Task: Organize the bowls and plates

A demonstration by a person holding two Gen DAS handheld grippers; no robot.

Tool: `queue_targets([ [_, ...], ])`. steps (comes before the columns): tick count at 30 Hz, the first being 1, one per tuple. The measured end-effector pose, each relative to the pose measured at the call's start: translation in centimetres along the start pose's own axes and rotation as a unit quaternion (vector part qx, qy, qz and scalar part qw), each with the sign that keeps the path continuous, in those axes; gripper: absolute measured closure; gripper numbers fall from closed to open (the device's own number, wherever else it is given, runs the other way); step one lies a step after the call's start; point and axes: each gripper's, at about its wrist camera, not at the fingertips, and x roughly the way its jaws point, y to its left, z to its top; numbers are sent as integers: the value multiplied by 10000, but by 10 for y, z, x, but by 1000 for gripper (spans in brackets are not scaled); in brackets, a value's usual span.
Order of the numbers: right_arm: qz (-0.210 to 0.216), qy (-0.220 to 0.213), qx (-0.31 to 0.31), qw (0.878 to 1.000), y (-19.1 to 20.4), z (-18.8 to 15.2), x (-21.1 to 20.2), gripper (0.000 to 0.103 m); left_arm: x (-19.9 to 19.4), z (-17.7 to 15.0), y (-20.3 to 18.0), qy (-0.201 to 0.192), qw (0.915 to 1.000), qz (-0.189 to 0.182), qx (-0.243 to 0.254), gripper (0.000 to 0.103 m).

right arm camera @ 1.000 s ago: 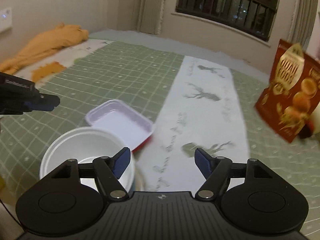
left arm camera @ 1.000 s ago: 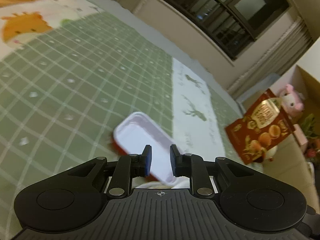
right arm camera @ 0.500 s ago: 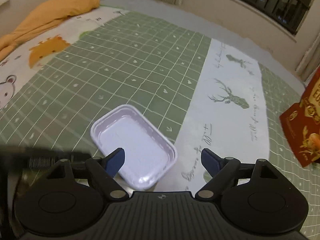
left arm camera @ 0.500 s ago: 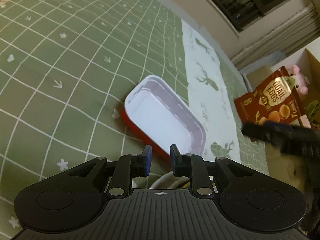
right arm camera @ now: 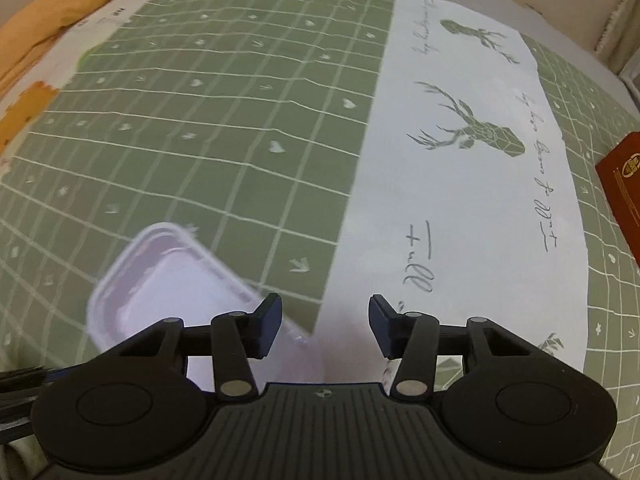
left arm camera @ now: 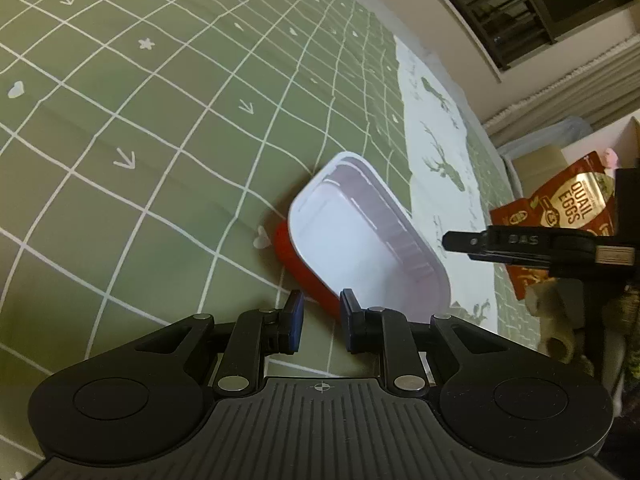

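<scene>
- Rectangular tray (left arm camera: 362,236): white inside, red outside, lying on the green checked bedspread (left arm camera: 132,120) of a bed; this tray is the landmark for all places below. In the right wrist view the tray (right arm camera: 160,292) is showing blurred, with its near end passing under the claw body.
- Left claw (left arm camera: 319,316): hanging just beside the tray's near red edge, its blue pads standing a narrow gap apart with nothing between them; whether the right pad is touching the tray rim cannot be told.
- Right claw (right arm camera: 324,322): pointing down at the bedspread just right of the tray's near corner; its jaws are closing, still standing apart, with only cloth showing between them. From the left wrist view this claw (left arm camera: 460,242) is reaching in level from the right, its tip above the tray's right long edge.
- Open room: wide bare bedspread is lying left of and beyond the tray; a white strip printed with deer (right arm camera: 468,140) is running along the tray's right side.
- Orange cloth (right arm camera: 52,20): bunched far beyond the tray, at the bed's far left edge.
- Red bag (left arm camera: 560,216): standing well right of the tray, past the white strip, reading "QUAIL EGGS".
- Script lettering on the white strip is showing, too stylised to read with certainty.
</scene>
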Motion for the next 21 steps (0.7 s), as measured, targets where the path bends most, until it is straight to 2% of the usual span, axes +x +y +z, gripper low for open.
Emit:
queue_targets([
  [7, 70, 210, 287, 9993, -10, -4, 26, 55, 5, 2, -3, -3, 10000, 2, -5, 81],
  [15, 216, 215, 343, 9989, -11, -7, 16, 55, 11, 11, -6, -91, 9999, -118, -61, 81],
  [18, 296, 199, 266, 9990, -8, -9, 10, 55, 10, 14, -11, -232, 9996, -136, 59, 80],
  [21, 459, 182, 209, 9986, -3, -11, 5, 55, 10, 22, -13, -414, 9986, -307, 134, 80],
])
